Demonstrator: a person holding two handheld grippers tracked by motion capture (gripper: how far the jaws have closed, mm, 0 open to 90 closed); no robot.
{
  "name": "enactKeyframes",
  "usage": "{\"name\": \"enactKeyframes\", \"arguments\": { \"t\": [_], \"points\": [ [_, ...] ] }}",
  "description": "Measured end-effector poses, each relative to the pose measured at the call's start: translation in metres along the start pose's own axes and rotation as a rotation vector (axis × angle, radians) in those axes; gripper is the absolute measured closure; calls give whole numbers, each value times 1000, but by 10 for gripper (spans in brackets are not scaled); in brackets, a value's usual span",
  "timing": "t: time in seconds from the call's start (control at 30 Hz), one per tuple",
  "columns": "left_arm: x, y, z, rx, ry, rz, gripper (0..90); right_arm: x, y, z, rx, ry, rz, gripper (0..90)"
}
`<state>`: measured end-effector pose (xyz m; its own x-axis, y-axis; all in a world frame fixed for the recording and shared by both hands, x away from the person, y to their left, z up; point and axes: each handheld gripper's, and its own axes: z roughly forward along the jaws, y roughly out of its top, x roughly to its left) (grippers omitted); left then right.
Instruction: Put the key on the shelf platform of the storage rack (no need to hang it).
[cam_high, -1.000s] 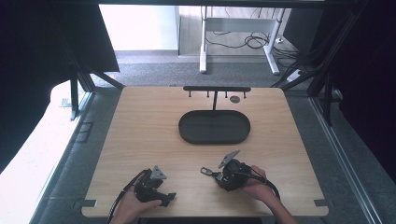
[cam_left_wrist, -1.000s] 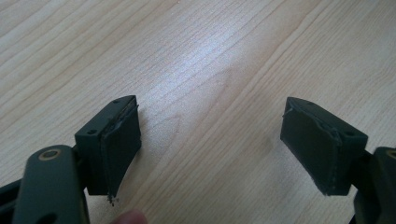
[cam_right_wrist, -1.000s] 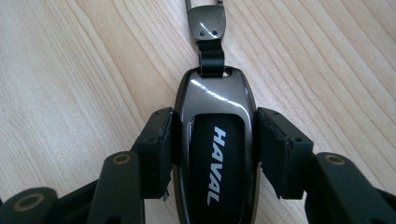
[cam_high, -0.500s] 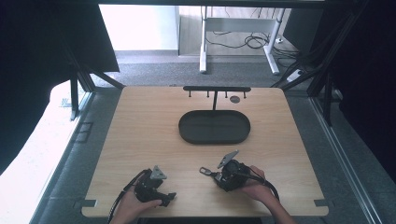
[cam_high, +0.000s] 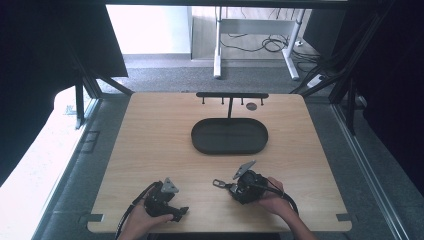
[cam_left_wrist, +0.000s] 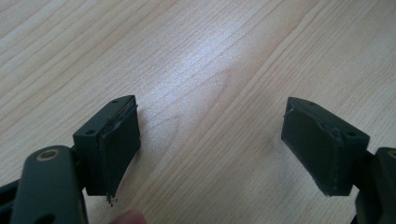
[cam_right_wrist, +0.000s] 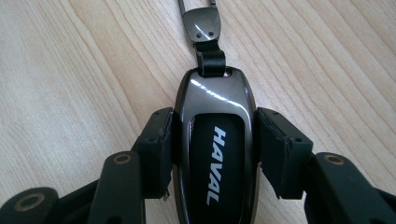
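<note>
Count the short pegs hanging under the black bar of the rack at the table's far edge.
4, in a row under the thin black metal rack bar: two left of its post, two right; blur may hide more.

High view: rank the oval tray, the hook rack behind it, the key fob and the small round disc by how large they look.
1. Oval tray, clearly largest.
2. Hook rack, about as wide but thin.
3. Key fob in the right gripper; partly hidden, so its rank above the disc is unsure.
4. Round disc.

Bright daylight from beyond the table (cam_high: 150, 150); dark edges, soft overhead focus.
</note>
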<state>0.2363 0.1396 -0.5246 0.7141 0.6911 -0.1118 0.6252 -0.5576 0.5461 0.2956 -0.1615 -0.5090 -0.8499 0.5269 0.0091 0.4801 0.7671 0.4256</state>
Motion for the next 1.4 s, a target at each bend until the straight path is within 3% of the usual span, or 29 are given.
{"name": "enactKeyframes", "arguments": {
  "t": [0.43,0.73,1.4],
  "points": [
    [1,0,0,-3,1,-3,196,-6,8,-14,-17,-12,-5,495],
    [1,0,0,-4,3,3,196,-10,25,-26,-37,-28,-19,496],
    [1,0,0,-5,5,-2,196,-32,52,-47,-71,-61,-5,496]
  ]
}}
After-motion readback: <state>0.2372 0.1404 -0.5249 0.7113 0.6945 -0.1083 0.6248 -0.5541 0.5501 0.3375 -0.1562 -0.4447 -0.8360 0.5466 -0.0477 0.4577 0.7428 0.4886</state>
